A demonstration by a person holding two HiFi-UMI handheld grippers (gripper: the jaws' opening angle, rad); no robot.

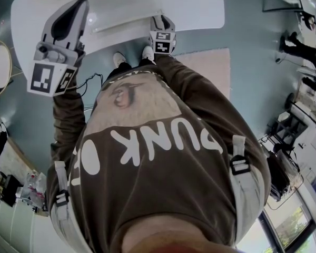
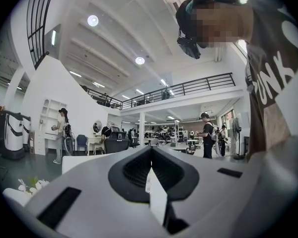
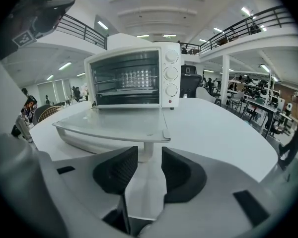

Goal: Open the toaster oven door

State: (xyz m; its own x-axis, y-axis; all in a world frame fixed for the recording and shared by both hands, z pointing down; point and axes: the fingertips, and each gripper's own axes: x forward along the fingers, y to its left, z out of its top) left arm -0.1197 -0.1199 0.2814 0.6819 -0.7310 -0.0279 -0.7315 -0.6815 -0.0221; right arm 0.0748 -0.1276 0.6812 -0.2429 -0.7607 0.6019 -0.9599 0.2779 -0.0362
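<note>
White on white in the head view: the table (image 1: 200, 7) fills the top of the frame, and the door's handle (image 1: 127, 23) shows as a long pale bar running left to right across the upper centre. The right gripper (image 1: 162, 21) sits at the bar's right end and points up the frame at it. The left gripper (image 1: 80, 7) is at the upper left, well apart from the bar, so the right hand is the nearer one. The oven's body lies past the top edge and does not show here.

The left gripper view looks level into the open hall, with no oven anywhere in the frame. The left gripper (image 2: 151, 155) has its dark pads brought together and holds nothing.

In the right gripper view the toaster oven (image 3: 134, 76) stands at the upper centre, straight ahead of the jaws on the table (image 3: 213, 128). It is a white box with wire racks visible inside and three knobs down its right side. Its door (image 3: 114, 125) lies folded down flat at the centre of the frame, long axis left to right. The handle (image 3: 79, 143) runs under the door's near edge. The handle post (image 3: 145, 150) stands just beyond the tips of the right gripper (image 3: 150, 155), in line with the gap. The jaws stand wide apart, their pads press on nothing, and the gripper is empty. The door looks fully open, so the next move is probably a straight pull back from the post.
</note>
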